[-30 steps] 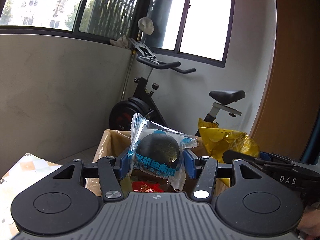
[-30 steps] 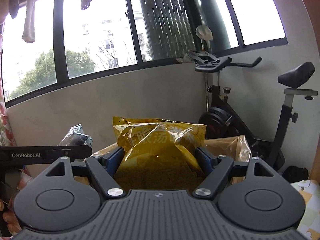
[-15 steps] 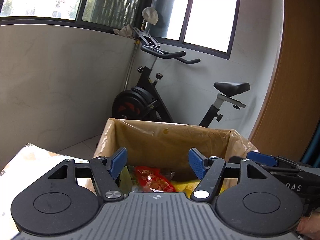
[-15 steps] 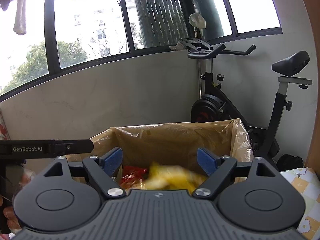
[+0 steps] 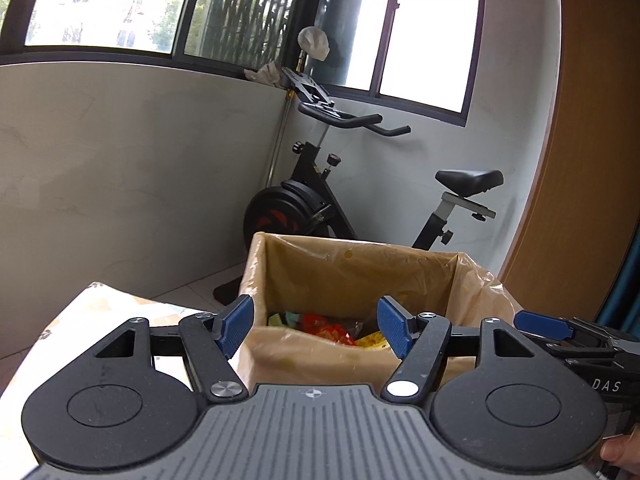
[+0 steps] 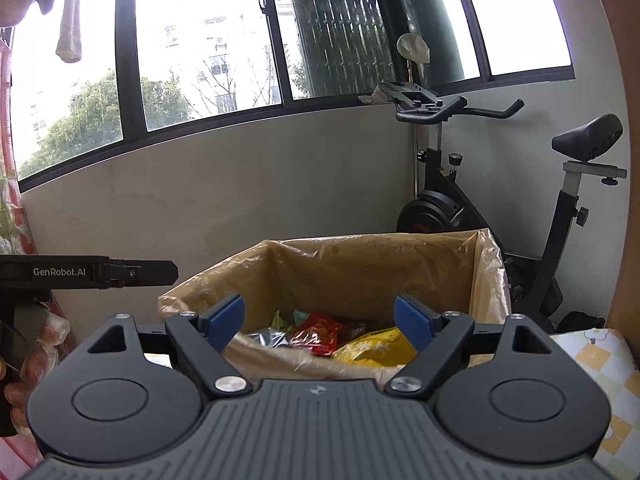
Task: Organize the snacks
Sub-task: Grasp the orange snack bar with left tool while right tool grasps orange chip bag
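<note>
While both grippers hang before the near rim of the plastic-lined cardboard box [image 5: 360, 276], their jaws have just been opening and nothing lies between them. Left gripper [image 5: 316, 326] stands spread, right gripper [image 6: 318, 322] likewise. Beyond the blue pads, on the box floor, lie a red packet [image 6: 318, 332] and a yellow snack bag [image 6: 374, 346]. Only the right view shows the dark foil pack [image 6: 266, 338].

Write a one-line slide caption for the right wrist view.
Open right gripper, empty, faces the lined box holding a yellow bag and red packet.
</note>
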Motion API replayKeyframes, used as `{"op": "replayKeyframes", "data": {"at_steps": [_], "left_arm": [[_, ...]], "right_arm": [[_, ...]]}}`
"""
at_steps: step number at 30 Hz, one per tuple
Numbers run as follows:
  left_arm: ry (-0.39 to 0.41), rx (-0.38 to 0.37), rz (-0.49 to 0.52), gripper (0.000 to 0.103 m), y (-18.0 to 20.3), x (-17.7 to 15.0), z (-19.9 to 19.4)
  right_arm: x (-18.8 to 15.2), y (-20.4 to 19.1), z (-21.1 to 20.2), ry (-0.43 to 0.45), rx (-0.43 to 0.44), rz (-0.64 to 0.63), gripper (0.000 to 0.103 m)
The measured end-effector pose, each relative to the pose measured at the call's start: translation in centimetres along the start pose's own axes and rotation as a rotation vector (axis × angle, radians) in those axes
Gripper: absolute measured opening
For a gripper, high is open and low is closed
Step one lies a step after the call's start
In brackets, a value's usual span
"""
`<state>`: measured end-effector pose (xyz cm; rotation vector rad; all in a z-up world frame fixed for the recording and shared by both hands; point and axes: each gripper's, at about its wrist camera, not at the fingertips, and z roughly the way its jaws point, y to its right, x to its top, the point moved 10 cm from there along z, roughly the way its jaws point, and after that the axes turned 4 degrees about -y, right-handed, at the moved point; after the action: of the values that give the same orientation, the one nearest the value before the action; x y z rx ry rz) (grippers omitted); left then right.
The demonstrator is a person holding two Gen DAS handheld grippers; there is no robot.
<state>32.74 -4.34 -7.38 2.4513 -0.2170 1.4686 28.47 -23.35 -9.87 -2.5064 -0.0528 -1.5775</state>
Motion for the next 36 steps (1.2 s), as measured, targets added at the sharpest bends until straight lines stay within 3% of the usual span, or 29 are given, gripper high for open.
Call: {"op": "replayKeyframes", "data": {"at_steps": [10, 20, 28, 36], "left_arm": [[-0.054, 0.025, -0.011, 0.071, -1.1, -4.2, -2.7], [-0.211, 0.034, -0.045, 0.071, -1.1, -12.6, -1.7], [-0.347, 0.022, -0.031, 0.071, 0.1, -19.3, -0.1], [-0.449, -0.009, 0.024, 0.071, 1.8, -23.9, 0.9]], "right_arm": [[-3.2, -0.7, -2.9, -0.013, -0.018, 0.012, 0.085], [-7.9, 0.3, -3.1, -0.081, -0.045, 0.055, 0.085], [-11.0, 0.8, -3.0, -0.133, -0.047, 0.085, 0.085], [-14.6, 0.9, -2.5, -0.201, -0.045, 0.114, 0.085]]}}
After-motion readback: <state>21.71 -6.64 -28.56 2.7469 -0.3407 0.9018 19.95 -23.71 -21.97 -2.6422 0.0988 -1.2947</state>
